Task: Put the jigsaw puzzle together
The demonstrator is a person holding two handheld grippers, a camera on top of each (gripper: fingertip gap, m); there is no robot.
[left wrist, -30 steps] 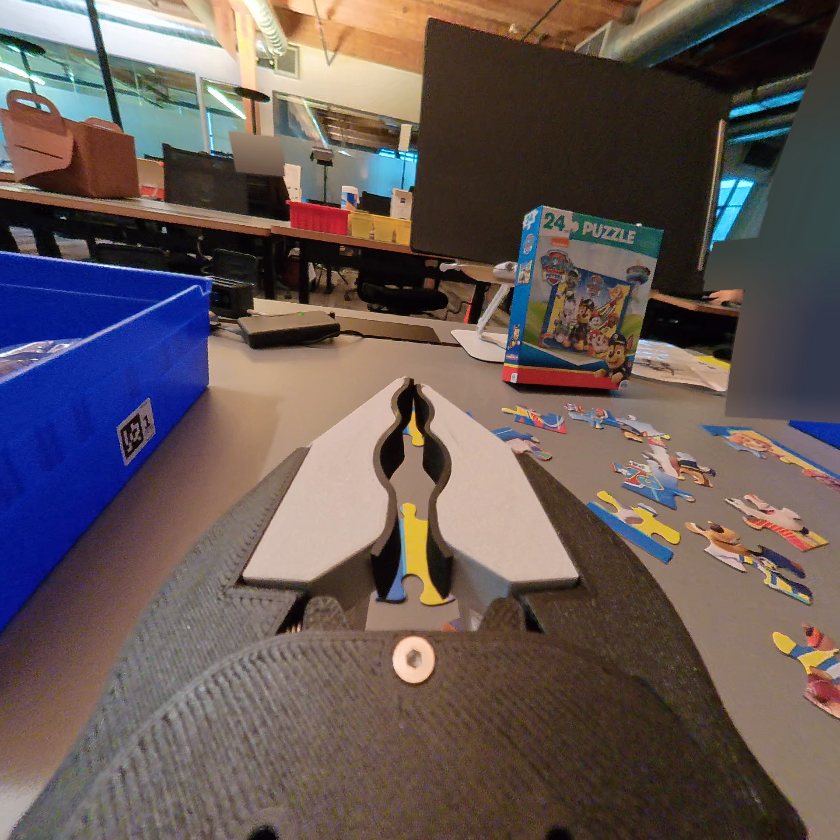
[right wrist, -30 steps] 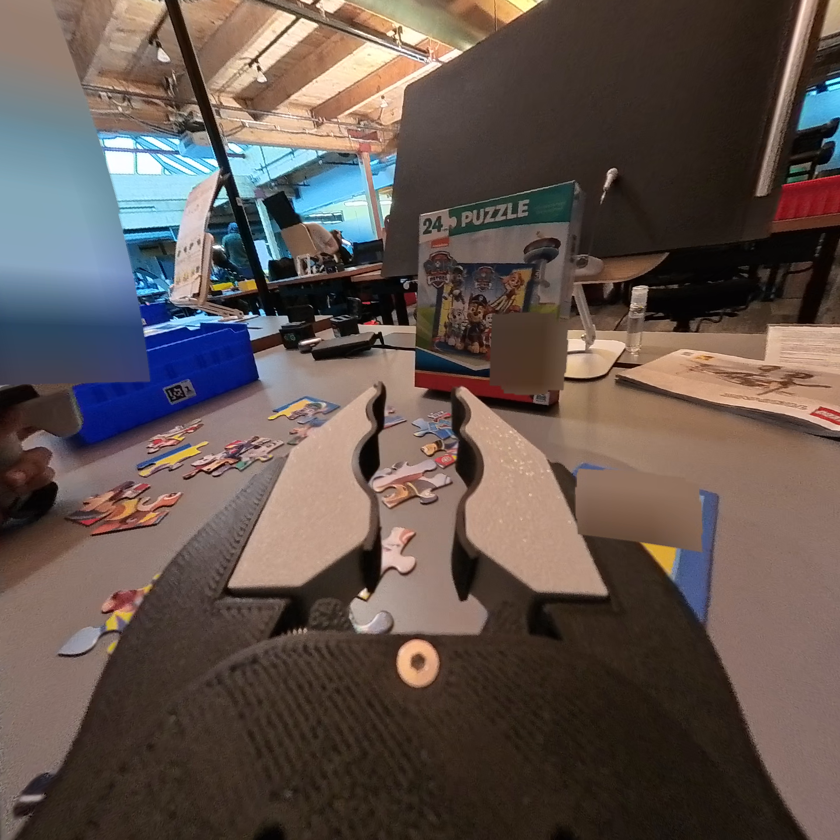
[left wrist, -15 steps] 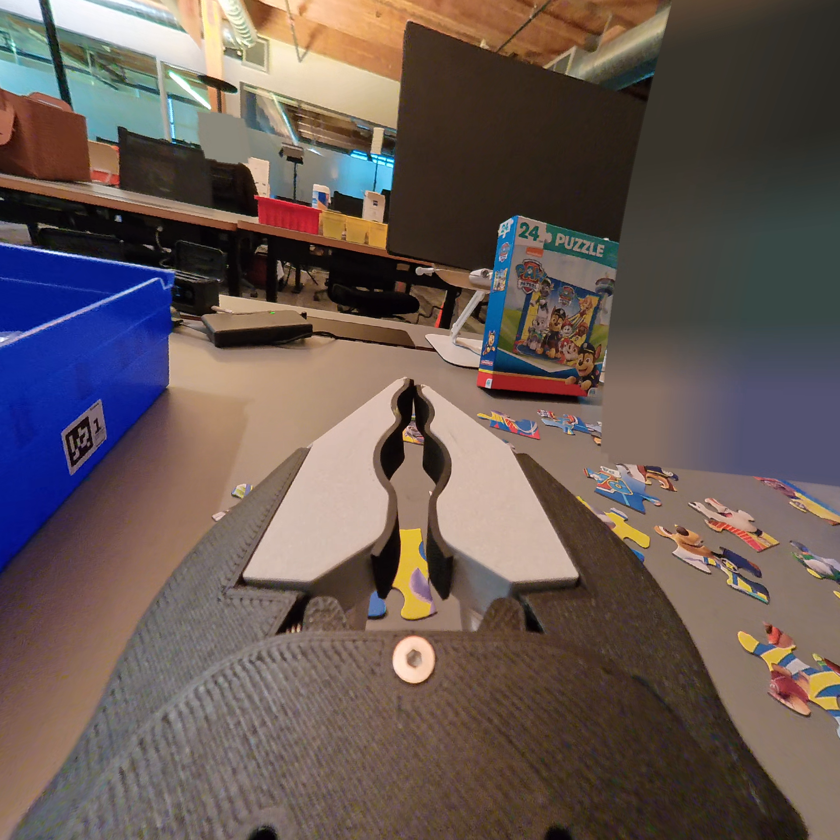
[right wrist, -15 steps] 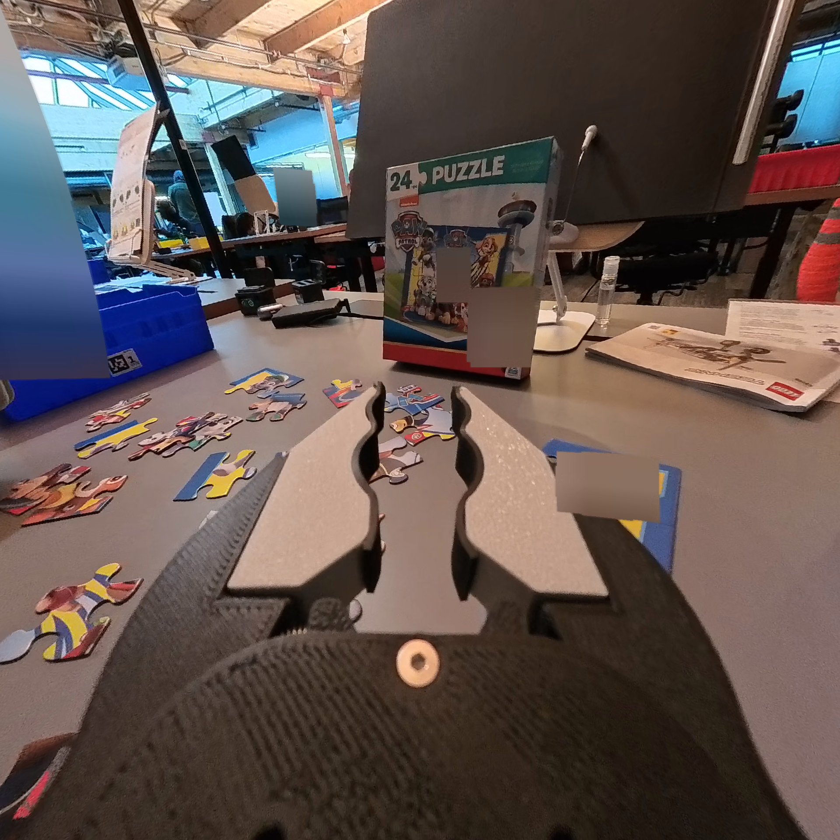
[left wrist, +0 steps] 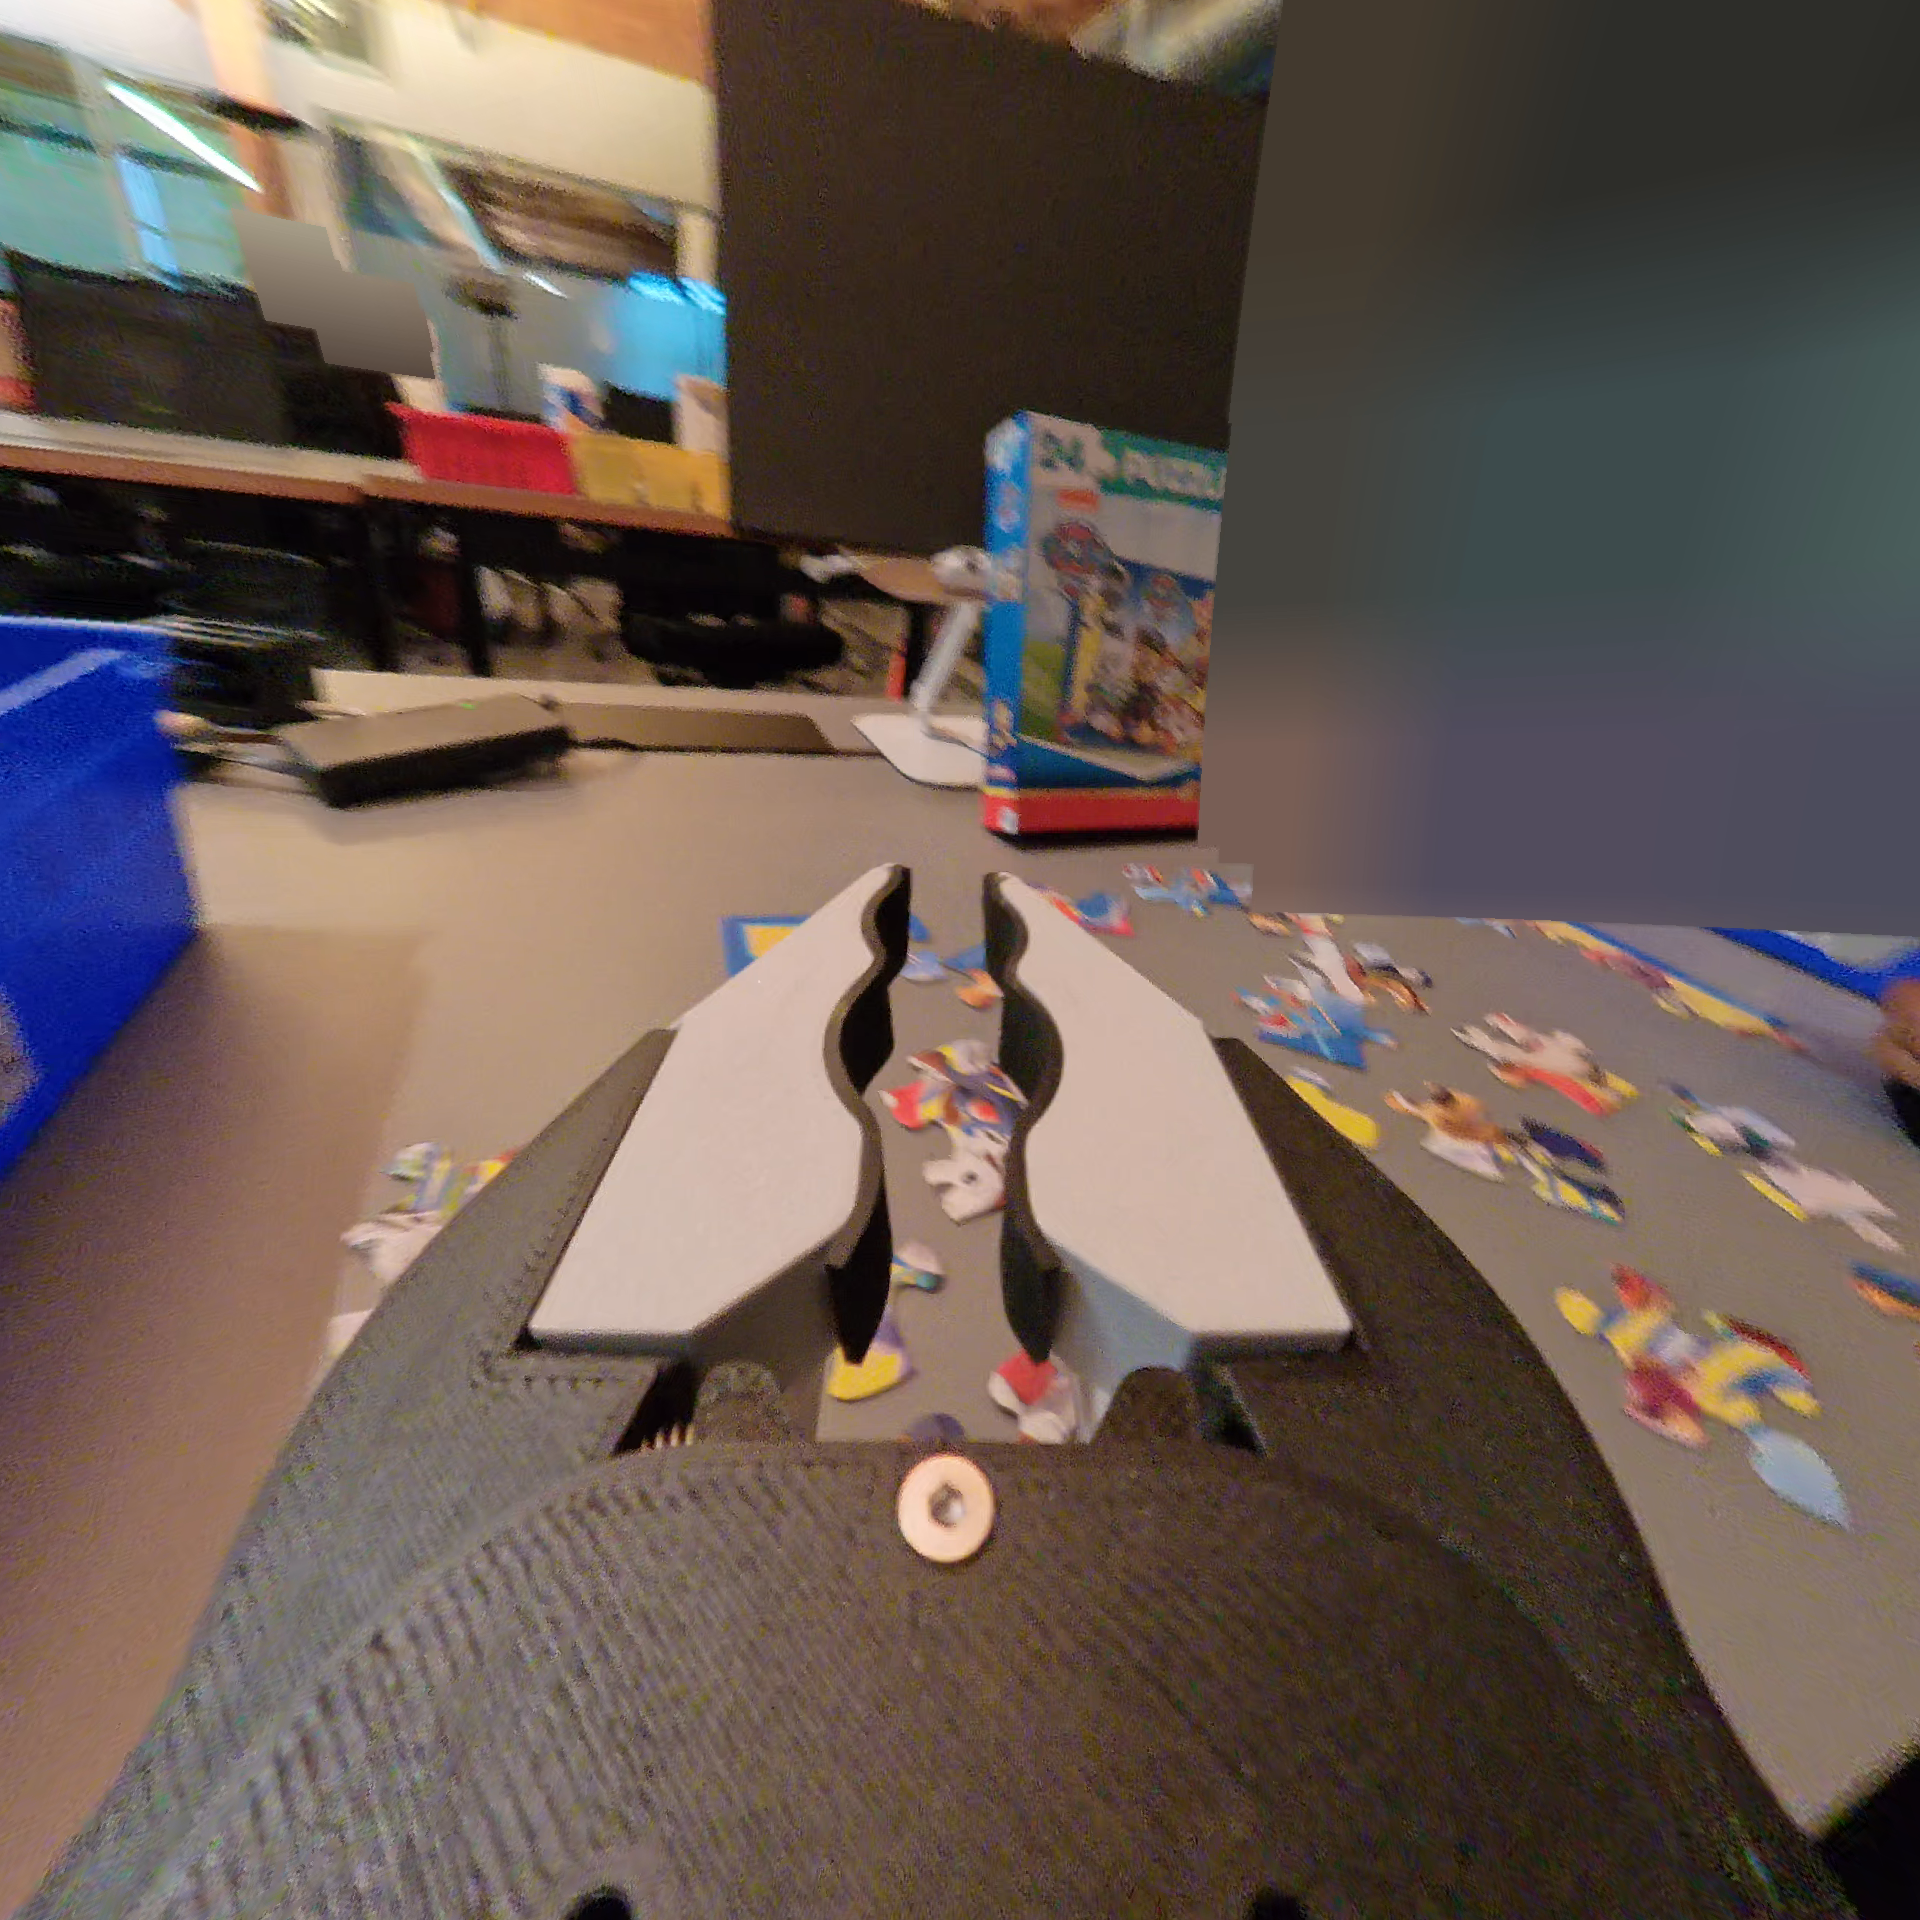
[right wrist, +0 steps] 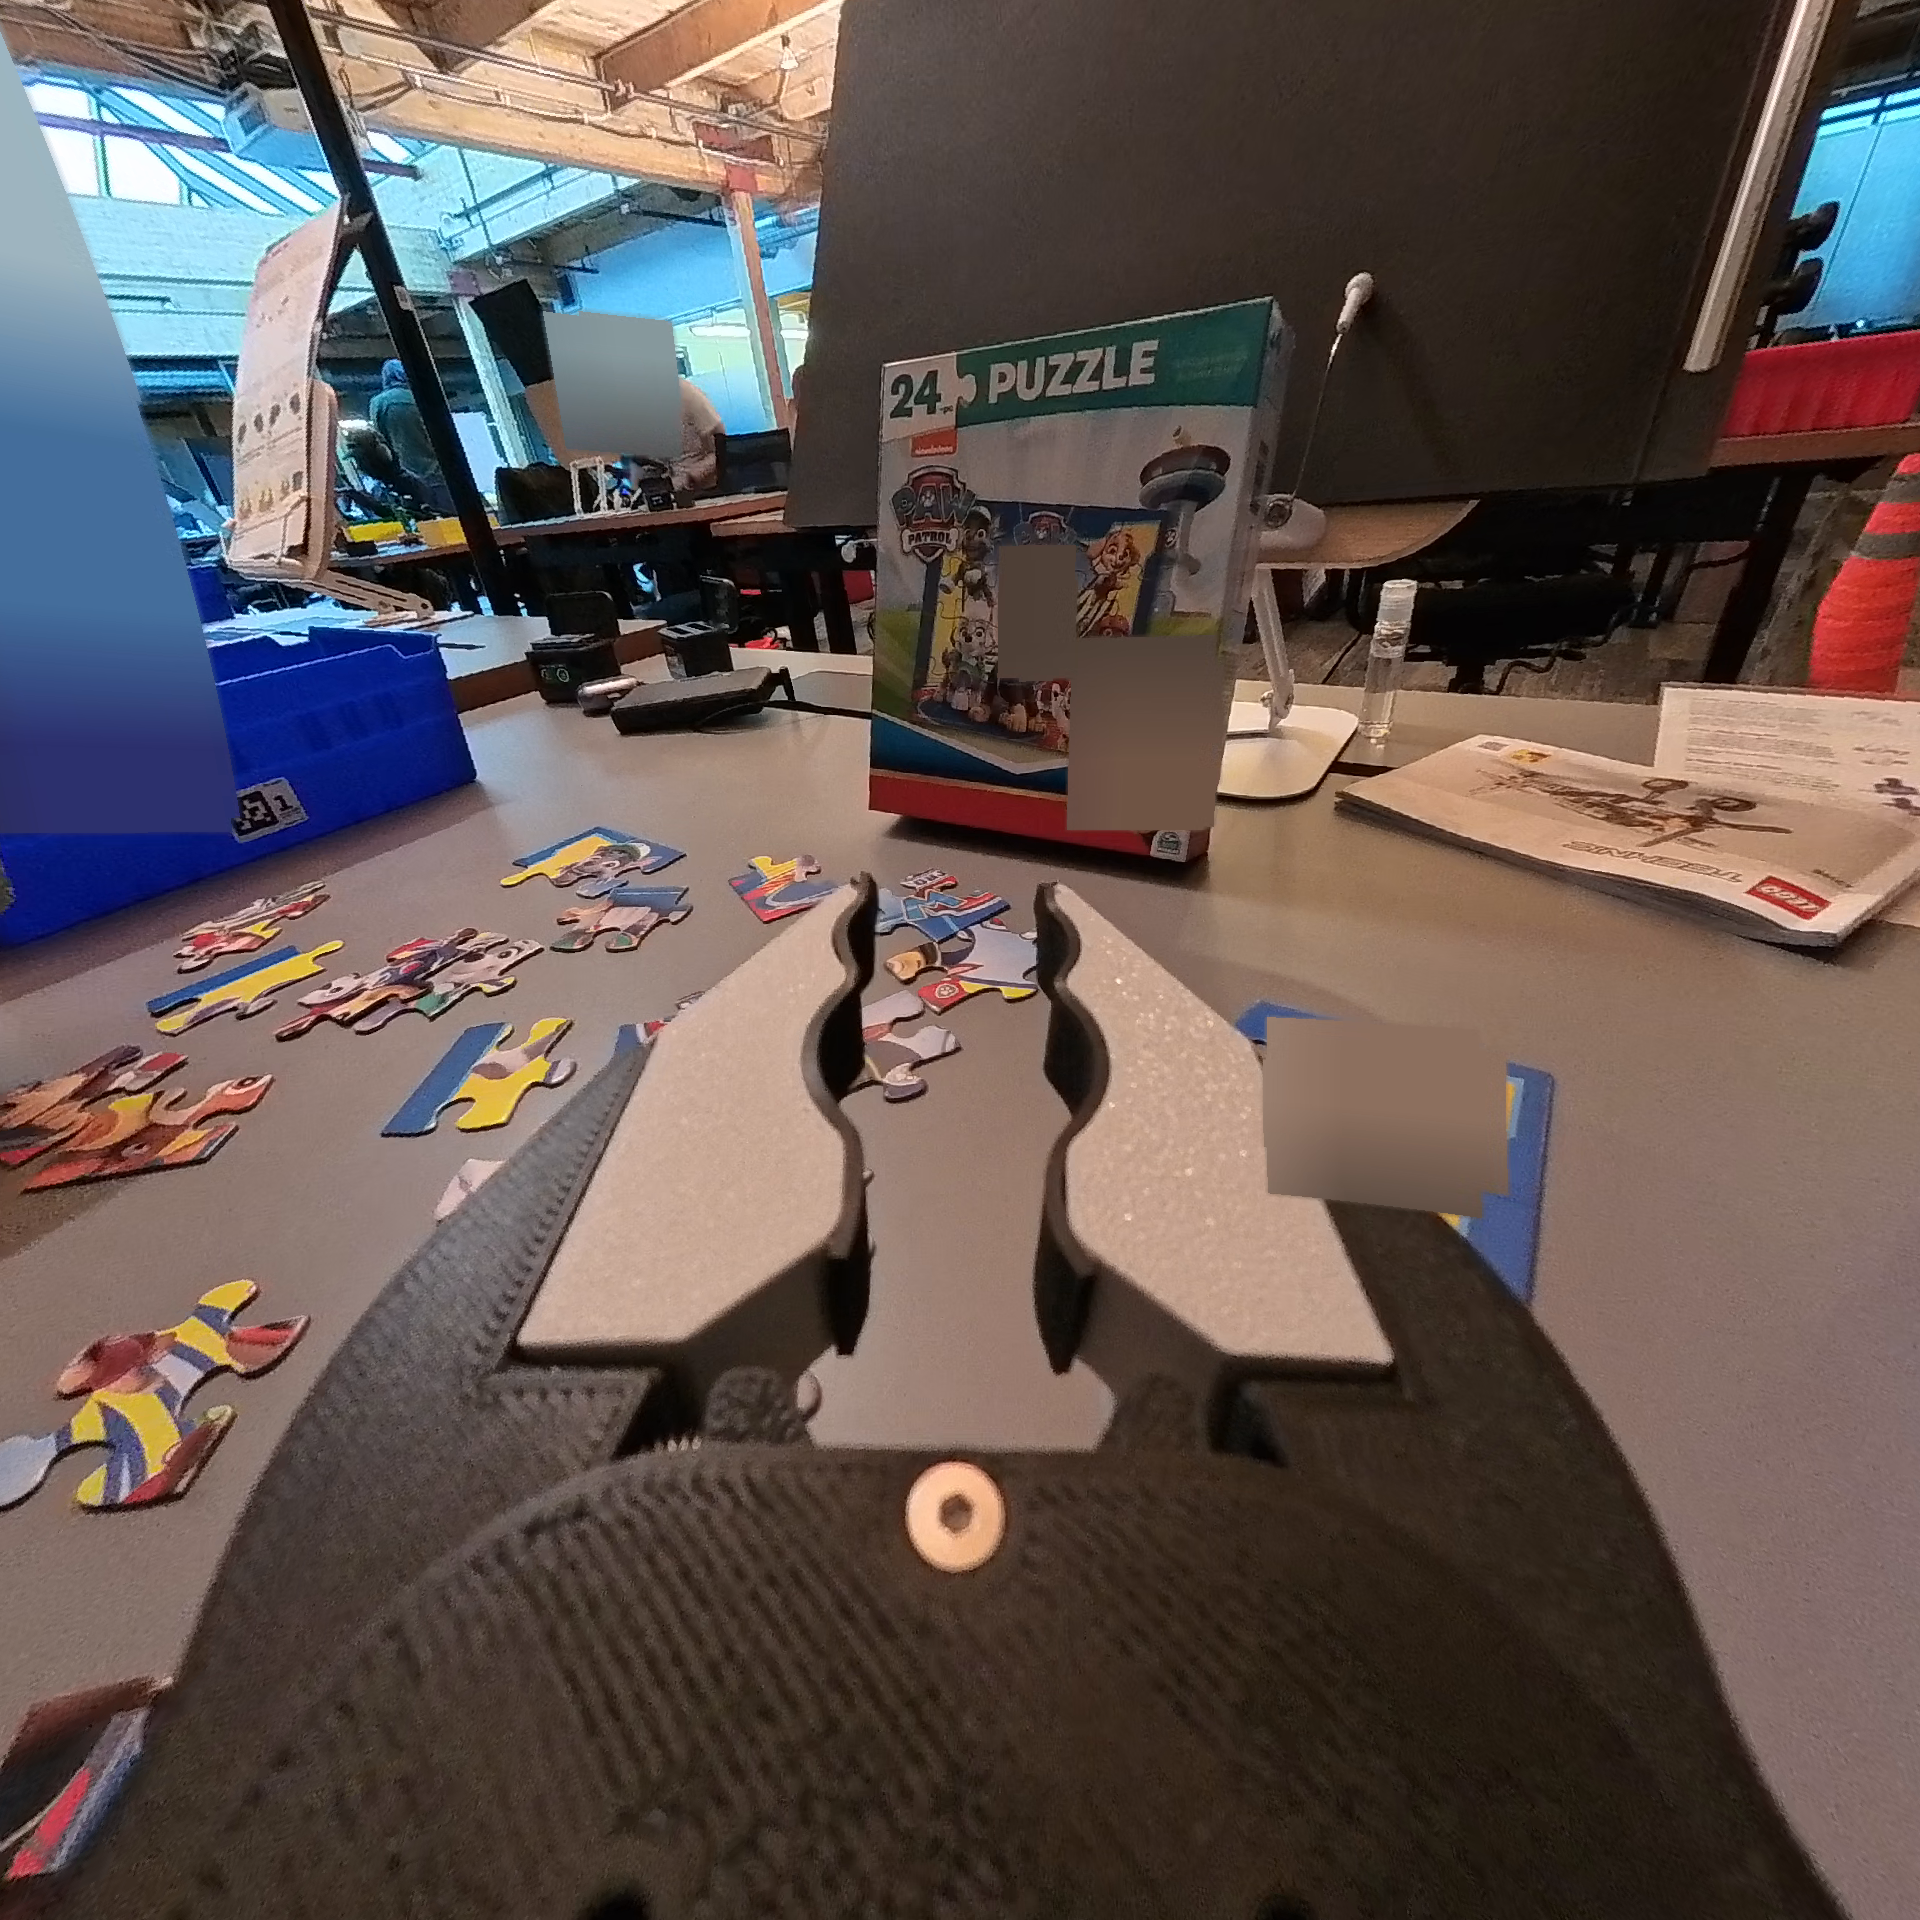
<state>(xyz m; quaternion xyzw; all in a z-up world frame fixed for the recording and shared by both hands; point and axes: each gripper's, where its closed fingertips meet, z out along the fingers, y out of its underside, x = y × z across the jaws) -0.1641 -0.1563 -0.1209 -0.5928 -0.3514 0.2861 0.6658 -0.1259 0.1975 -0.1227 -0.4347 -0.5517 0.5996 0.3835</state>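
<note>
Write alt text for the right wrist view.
Open gripper, nothing between its jaws, hangs over a grey table strewn with loose puzzle pieces. Beyond stand a puzzle box, a blue bin at left and a booklet at right.

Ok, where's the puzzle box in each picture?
Left wrist view: puzzle box stands right of centre, beyond the fingertips, partly hidden by a blur patch.
Right wrist view: it stands at centre, upright.
Shared landmark: blue bin, on the left.

Left view motion-blurred; right view sharp, daylit.
</note>
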